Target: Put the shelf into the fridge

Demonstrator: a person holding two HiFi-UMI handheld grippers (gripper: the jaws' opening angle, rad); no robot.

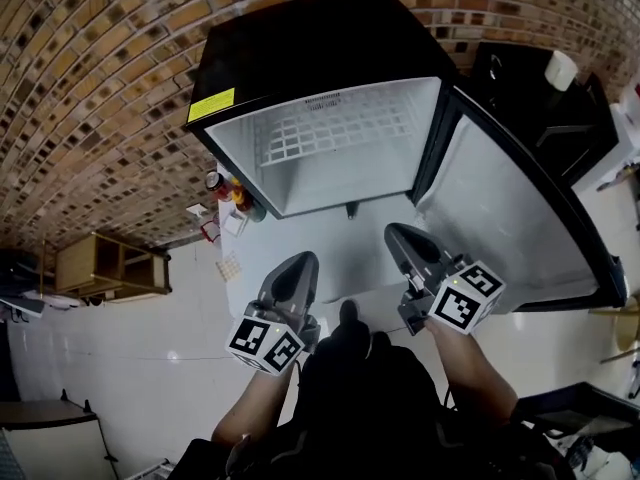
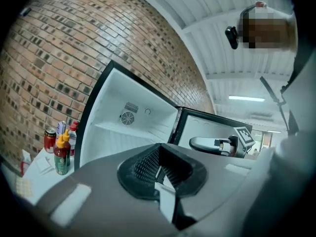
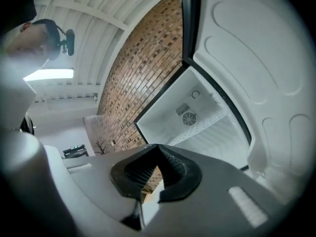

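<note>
The small black fridge (image 1: 300, 58) stands open against the brick wall, its white door (image 1: 500, 218) swung out to the right. A white wire shelf (image 1: 335, 130) lies inside the fridge, across the upper part of the white cavity. Both grippers hang in front of the opening, back from it and touching nothing. My left gripper (image 1: 297, 265) is shut and empty, and its pads (image 2: 159, 169) meet in the left gripper view. My right gripper (image 1: 397, 236) is shut and empty too, with its pads (image 3: 157, 174) together. The fridge interior (image 3: 197, 117) with its fan grille lies ahead.
Sauce bottles and a can (image 1: 232, 193) stand on the floor at the fridge's left corner, with paper scraps (image 1: 230, 265) nearby. A wooden crate (image 1: 100, 263) sits further left. A black cabinet with a white cup (image 1: 560, 68) stands behind the door.
</note>
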